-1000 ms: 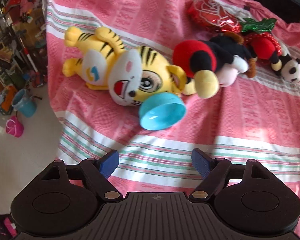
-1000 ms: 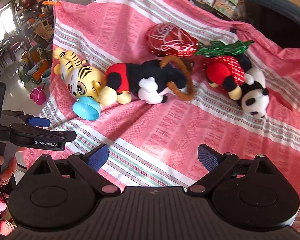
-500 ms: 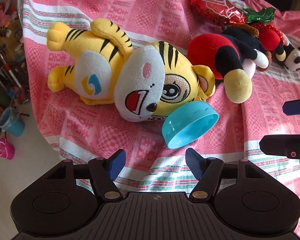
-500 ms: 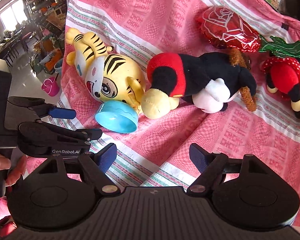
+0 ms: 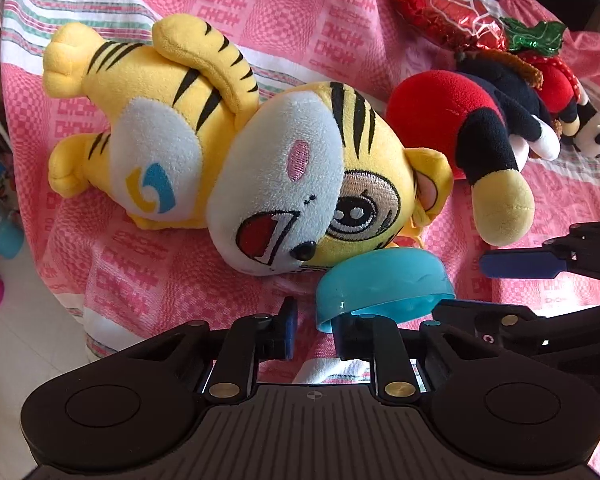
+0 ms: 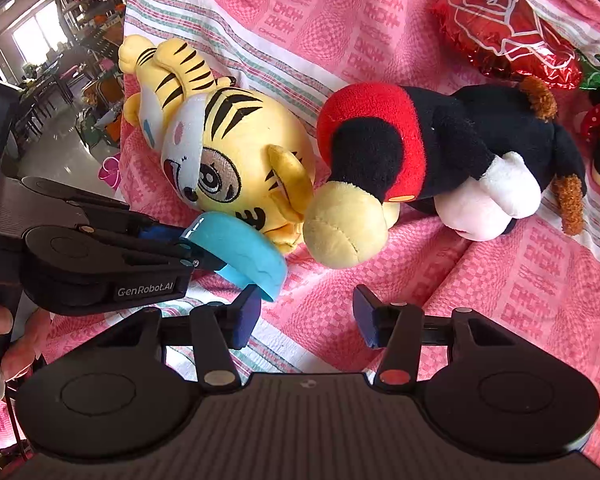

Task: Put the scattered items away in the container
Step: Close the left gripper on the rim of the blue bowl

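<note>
A blue plastic bowl (image 5: pixel 380 284) lies tipped on the pink cloth against the face of a yellow tiger plush (image 5: pixel 228 152). My left gripper (image 5: pixel 316 334) is at the bowl's near rim. Its jaws are closing with the rim between them: one finger is inside the bowl, and a small gap still shows at the outer pad. In the right wrist view the left gripper (image 6: pixel 194 250) reaches the bowl (image 6: pixel 240 252) from the left. My right gripper (image 6: pixel 306 318) hovers just right of the bowl, jaws closing, with only cloth between them.
A black and red plush (image 6: pixel 440 148) lies right of the tiger (image 6: pixel 228 152), with a red rose foil balloon (image 6: pixel 508 32) and a panda plush (image 5: pixel 592 136) beyond. The right gripper's fingers (image 5: pixel 520 265) cross the left view. The cloth's left edge drops to a floor with a blue bucket (image 5: pixel 0 236).
Both grippers came forward and down toward the bowl. The left jaws narrowed sharply around its rim, the right jaws narrowed partway, and the right gripper entered the left view.
</note>
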`<state>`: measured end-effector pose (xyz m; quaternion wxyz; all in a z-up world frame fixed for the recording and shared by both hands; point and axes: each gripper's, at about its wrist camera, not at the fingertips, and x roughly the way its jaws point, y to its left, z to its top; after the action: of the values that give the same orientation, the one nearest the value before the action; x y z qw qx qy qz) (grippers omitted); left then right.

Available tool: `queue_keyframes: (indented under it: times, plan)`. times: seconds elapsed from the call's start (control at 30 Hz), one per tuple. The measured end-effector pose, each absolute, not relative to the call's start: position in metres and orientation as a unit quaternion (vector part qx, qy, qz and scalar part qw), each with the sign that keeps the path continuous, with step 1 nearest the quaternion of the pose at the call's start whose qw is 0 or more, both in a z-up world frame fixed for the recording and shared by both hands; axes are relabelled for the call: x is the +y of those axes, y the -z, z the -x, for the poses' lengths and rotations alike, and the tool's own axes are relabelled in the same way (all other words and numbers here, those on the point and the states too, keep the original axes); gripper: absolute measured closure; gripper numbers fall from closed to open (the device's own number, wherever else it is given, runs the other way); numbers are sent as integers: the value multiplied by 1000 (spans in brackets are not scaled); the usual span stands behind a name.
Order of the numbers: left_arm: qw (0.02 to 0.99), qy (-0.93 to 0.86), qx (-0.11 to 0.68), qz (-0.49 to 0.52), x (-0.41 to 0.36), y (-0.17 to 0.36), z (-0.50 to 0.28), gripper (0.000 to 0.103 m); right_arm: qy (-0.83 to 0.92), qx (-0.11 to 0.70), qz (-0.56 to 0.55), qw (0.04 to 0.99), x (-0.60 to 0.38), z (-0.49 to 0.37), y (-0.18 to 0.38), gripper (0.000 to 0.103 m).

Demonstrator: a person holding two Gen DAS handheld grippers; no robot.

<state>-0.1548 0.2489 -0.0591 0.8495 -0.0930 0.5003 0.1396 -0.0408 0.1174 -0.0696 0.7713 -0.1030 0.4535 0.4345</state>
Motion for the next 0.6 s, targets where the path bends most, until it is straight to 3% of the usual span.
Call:
queue_keyframes:
  times: [0.13, 0.2, 0.6]
  plan:
    - [850, -120, 505, 95, 248, 58, 144, 92, -437, 449, 97, 773, 125, 38, 76, 68]
    - [849, -110, 508, 89, 245, 58, 141, 94, -432, 456, 88, 773, 126, 34, 79, 96]
    - [832, 33, 550, 63, 176, 55, 113, 95, -385, 552, 84, 735, 50, 12, 63, 97]
